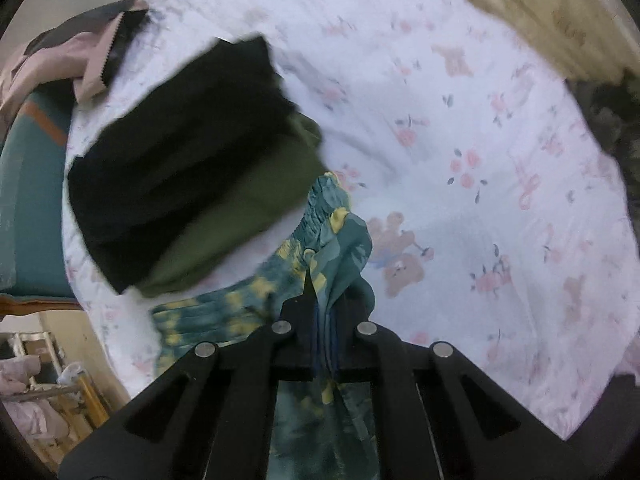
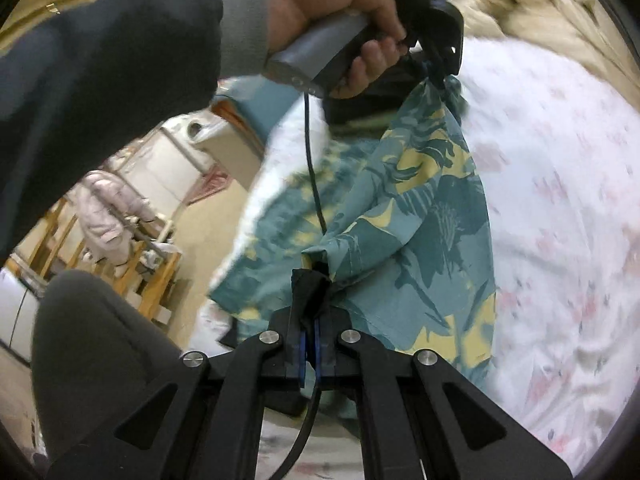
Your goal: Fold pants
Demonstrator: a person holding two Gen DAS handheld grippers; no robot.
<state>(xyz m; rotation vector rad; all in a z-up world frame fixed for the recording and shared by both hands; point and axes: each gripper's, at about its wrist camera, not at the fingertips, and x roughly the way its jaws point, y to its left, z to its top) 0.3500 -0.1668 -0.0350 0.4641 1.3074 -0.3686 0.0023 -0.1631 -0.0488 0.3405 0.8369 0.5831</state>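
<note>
Your left gripper (image 1: 320,300) is clamped on the teal-and-yellow pants (image 1: 332,240): the fabric is bunched between its closed fingers, with the gathered waistband running away just beyond the tips toward the folded clothes. In the right wrist view you can see that same gripper far ahead, in your left hand (image 2: 340,20), with a corner of the pants hanging down from it.

Your right gripper (image 2: 310,292) is closed too, pinching a lower edge of the pants right at its fingertips. Between the two grips the cloth is lifted off the bed (image 1: 480,140) and drapes in a slanted sheet over the floral bedsheet; on the left side part of it trails down to the bed.

A folded stack, black clothing (image 1: 180,140) on top of an olive piece (image 1: 248,208), lies on the bed just left of the pants. A beige blanket (image 1: 540,4) is heaped at the far right edge.
</note>
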